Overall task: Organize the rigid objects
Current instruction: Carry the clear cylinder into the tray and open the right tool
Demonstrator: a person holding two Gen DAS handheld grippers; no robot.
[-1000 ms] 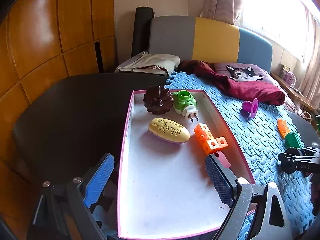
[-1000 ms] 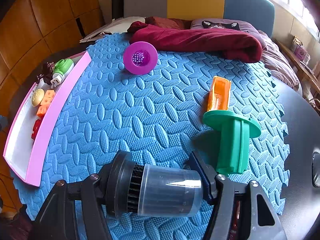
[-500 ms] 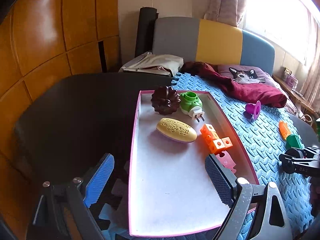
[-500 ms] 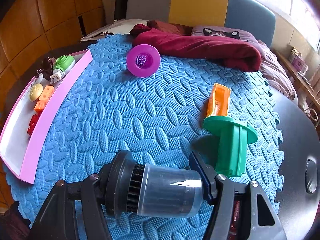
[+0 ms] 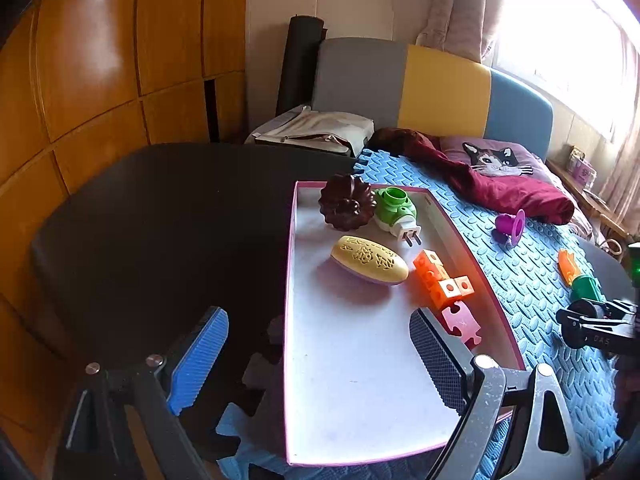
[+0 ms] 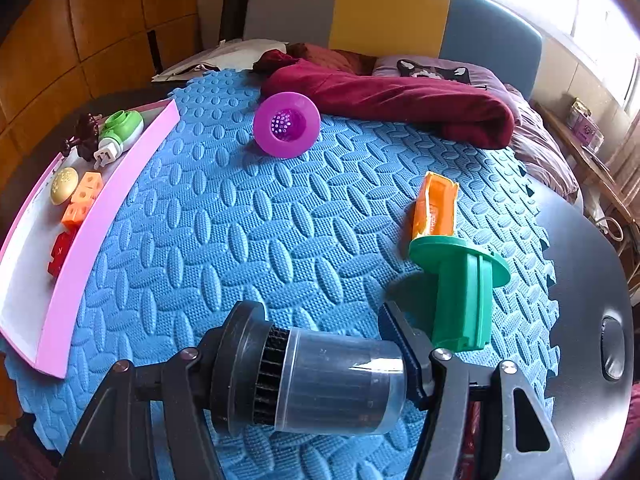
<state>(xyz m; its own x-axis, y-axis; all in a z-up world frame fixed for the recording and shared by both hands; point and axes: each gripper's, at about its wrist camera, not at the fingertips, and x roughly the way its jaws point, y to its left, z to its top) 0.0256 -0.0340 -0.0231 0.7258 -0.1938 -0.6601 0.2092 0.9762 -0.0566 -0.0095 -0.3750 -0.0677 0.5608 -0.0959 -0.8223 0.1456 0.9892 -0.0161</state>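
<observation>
My right gripper [image 6: 316, 372] is shut on a clear cylinder with a black ribbed cap [image 6: 320, 388], held sideways just above the blue foam mat [image 6: 240, 240]. On the mat lie a green flanged piece [image 6: 460, 296], an orange piece [image 6: 436, 208] and a purple strainer cup [image 6: 286, 124]. My left gripper [image 5: 316, 344] is open and holds nothing; it hangs over the near end of the pink tray [image 5: 290, 280]. The tray holds a brown fluted mould [image 5: 346, 206], a green plug [image 5: 394, 210], a yellow oval [image 5: 368, 260], orange cubes [image 5: 440, 280] and a red puzzle piece [image 5: 460, 324].
The mat lies on a black table [image 5: 160, 220]. A maroon cloth [image 6: 400, 96] and a cat cushion [image 5: 496, 160] lie at its far edge before a grey, yellow and blue headboard [image 5: 400, 80]. Wooden panels [image 5: 80, 80] line the left wall. The right gripper [image 5: 592, 328] shows at the left view's right edge.
The left gripper has drifted left, so the tray now sits further right in its view. The right gripper keeps the cylinder and has barely moved.
</observation>
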